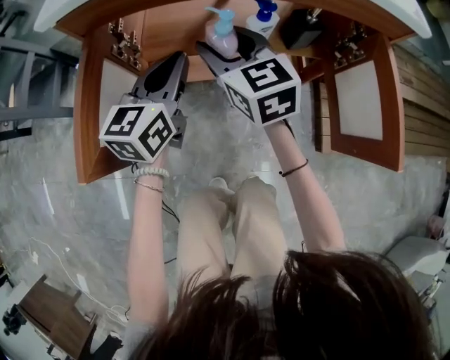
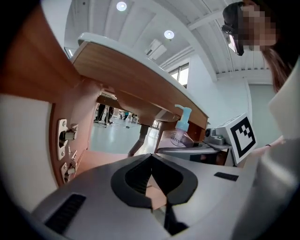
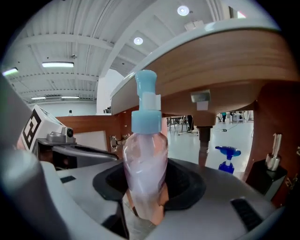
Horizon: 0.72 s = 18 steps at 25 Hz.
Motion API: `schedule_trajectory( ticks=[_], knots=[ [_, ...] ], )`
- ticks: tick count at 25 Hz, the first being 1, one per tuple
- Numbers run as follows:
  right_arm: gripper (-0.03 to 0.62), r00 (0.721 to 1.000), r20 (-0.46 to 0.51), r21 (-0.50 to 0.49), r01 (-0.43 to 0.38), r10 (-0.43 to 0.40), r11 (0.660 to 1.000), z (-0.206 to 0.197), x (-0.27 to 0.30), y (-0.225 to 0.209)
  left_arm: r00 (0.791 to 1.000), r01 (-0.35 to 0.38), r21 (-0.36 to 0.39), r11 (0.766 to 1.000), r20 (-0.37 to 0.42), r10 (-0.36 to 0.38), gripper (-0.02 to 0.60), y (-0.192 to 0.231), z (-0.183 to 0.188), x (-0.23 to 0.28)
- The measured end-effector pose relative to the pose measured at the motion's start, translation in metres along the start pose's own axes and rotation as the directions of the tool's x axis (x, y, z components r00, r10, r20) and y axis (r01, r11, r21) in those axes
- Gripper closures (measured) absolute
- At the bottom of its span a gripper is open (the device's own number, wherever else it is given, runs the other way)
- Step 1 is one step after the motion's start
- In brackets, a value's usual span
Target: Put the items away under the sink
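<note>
**Right gripper holds one of two pump bottles at the sink cabinet**

The right gripper [image 3: 147,178] has its jaws partly open, clamped on an upright pump bottle [image 3: 145,154] with a pale blue top, at the mouth of the cabinet [image 1: 169,24] under the sink. The left gripper [image 2: 152,157] is closed and empty. Farther in, to the right, stand a second bottle [image 1: 266,20] with a dark blue pump and one black container [image 1: 302,28]. Both doors, left [image 1: 105,98] and right [image 1: 362,98], are open.

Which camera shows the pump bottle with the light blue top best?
The right gripper view: the pump bottle fills the centre, gripped between the jaws. The head view shows only its top from above; the left gripper view shows it small, off to the side.
</note>
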State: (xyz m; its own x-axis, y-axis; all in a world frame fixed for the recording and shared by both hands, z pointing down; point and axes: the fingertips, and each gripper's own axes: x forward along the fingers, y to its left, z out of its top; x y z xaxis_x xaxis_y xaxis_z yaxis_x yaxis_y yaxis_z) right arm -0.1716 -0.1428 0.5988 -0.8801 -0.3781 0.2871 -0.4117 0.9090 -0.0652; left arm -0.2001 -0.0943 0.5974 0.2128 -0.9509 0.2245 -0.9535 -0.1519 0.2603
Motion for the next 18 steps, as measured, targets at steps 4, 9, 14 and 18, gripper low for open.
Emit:
schedule_trajectory(
  ticks=[4, 9, 14, 18],
  knots=[
    [0.390, 1.000, 0.016, -0.020, -0.012, 0.012, 1.000, -0.007, 0.020, -0.001, 1.000, -0.006, 0.010, 1.000, 0.021, 0.006, 0.578, 0.013, -0.009, 0.009],
    [0.390, 0.999, 0.029, -0.029, -0.016, 0.016, 0.999, -0.017, 0.041, -0.002, 0.999, -0.014, 0.009, 1.000, 0.038, 0.014, 0.580, 0.026, -0.021, 0.018],
    [0.390, 0.999, 0.043, -0.038, -0.007, 0.008, 0.999, -0.020, 0.059, -0.011, 0.999, -0.026, 0.011, 1.000, 0.047, 0.026, 0.580, 0.036, -0.028, 0.025],
    [0.390, 0.999, 0.048, -0.039, 0.012, -0.010, 0.999, -0.021, 0.072, -0.021, 0.998, -0.039, 0.006, 0.999, 0.058, 0.039, 0.579, 0.044, -0.032, 0.030]
  ],
)
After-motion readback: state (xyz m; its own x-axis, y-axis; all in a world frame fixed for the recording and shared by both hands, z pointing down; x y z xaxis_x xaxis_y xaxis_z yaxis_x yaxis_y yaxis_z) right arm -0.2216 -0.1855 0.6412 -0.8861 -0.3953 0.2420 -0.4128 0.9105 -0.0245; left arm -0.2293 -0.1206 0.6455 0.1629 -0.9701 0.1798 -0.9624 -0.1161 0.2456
